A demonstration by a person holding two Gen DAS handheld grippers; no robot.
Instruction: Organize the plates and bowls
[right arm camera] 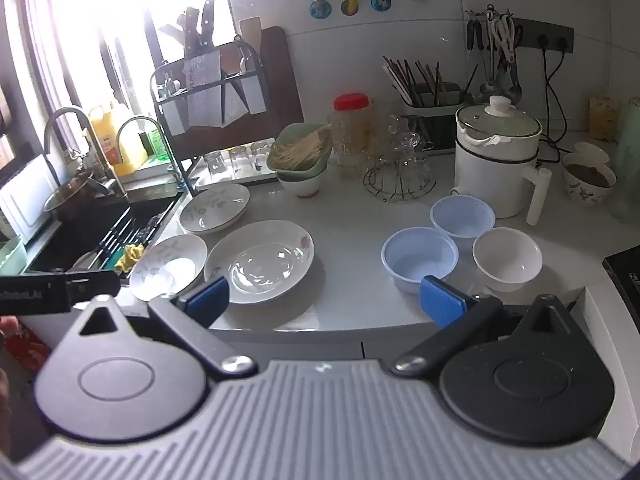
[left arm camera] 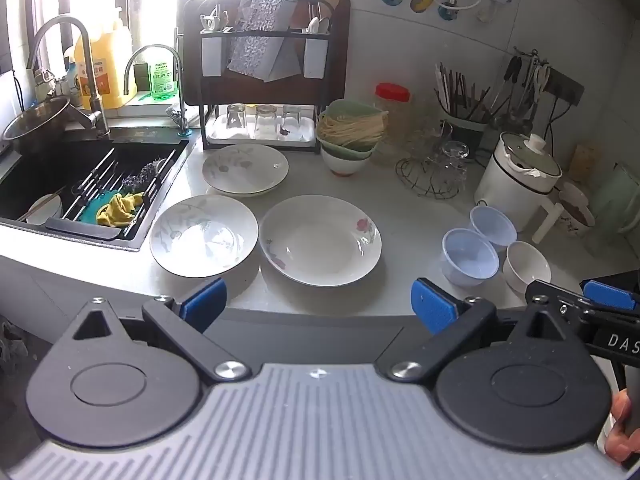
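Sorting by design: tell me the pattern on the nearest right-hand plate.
White plate with pink flowers; left wrist view.

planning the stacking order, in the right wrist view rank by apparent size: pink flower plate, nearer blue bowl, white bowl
1. pink flower plate
2. nearer blue bowl
3. white bowl
The two bowls look close; the blue one appears only slightly wider.
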